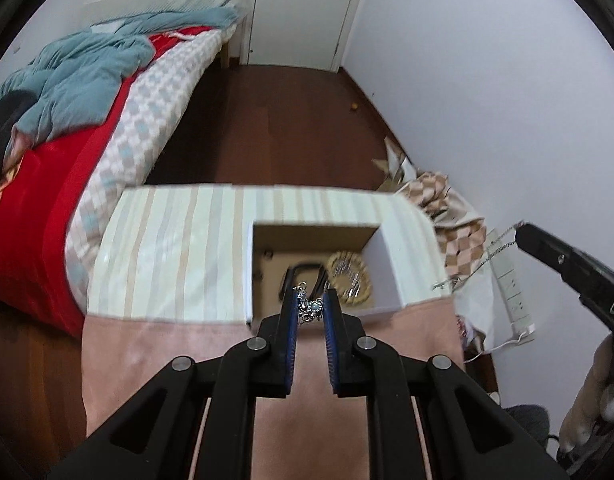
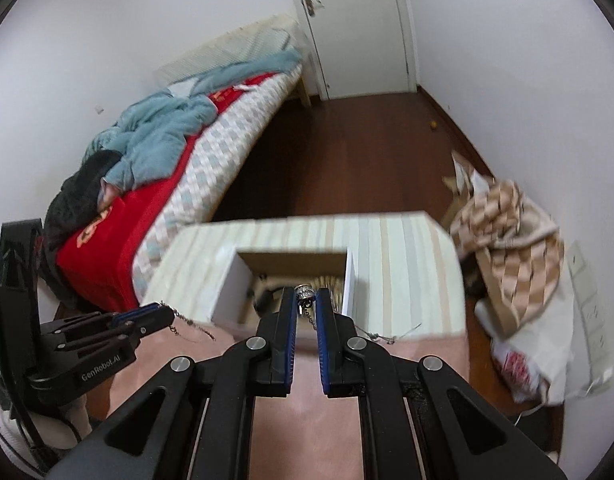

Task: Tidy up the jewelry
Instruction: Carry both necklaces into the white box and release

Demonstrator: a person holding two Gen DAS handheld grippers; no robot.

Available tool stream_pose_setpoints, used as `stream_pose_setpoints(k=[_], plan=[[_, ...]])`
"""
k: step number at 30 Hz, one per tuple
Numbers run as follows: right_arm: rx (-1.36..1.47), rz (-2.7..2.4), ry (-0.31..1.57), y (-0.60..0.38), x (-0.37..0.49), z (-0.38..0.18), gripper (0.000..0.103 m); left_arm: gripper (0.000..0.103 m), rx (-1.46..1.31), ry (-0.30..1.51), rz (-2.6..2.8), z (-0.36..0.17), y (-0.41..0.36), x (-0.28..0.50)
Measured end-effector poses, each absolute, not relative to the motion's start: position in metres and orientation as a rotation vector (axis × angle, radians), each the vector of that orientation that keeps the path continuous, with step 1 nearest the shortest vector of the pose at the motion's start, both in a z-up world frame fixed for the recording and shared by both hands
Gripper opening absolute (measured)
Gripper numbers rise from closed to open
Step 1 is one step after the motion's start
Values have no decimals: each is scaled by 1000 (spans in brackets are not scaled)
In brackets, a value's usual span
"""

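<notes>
A silver chain necklace is stretched between both grippers above the table. My left gripper is shut on its beaded pendant end. My right gripper is shut on its clasp end; the chain trails to the right. An open box with white walls stands just ahead of both grippers. It holds a gold ring-shaped bracelet and a black item. In the right wrist view the box is ahead and the left gripper is at the left.
The table has a pink cloth near me and a striped cloth farther off. A bed with a red cover stands to the left. A checked cloth and bags lie on the floor at the right.
</notes>
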State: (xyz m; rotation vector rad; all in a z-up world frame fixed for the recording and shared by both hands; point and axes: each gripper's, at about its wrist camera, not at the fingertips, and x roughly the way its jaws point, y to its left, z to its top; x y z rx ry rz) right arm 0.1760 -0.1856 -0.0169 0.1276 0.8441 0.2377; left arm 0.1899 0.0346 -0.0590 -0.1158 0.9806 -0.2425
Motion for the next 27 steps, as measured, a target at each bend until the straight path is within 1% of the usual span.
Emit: stream_pose_setpoints(k=[4,8,11,16,20,23,25,26,27], plan=[[91,261,812,-181,202,12,10,10,-129,987,-258,-48,33,217],[77,283,836,-174,236,14,10,10,-149,1042,-273,-60,33,248],[74,297,903,-166,263,-8,10,10,-142,1090,-264,-81,32,272],[83,289,1027,-162,294,-70,10,10,-207,1224,-280,-127,31,305],[100,275,1088,-167,310,-108,10,12,-196,1292,-240,-147,26,319],[118,287,1129,-170,317,-125,10,13,-185,1326,-202,-154,26,325],[120,314,1167,-169,321,-135,10,20,-169,1334,-176,-156,27,329],[124,317,1181,-169,322,-138,10,38,-167,1327,-173,-155,28,330],[128,318,1196,-169,324,-142,11,68,-161,1319,-164,-154,28,331]])
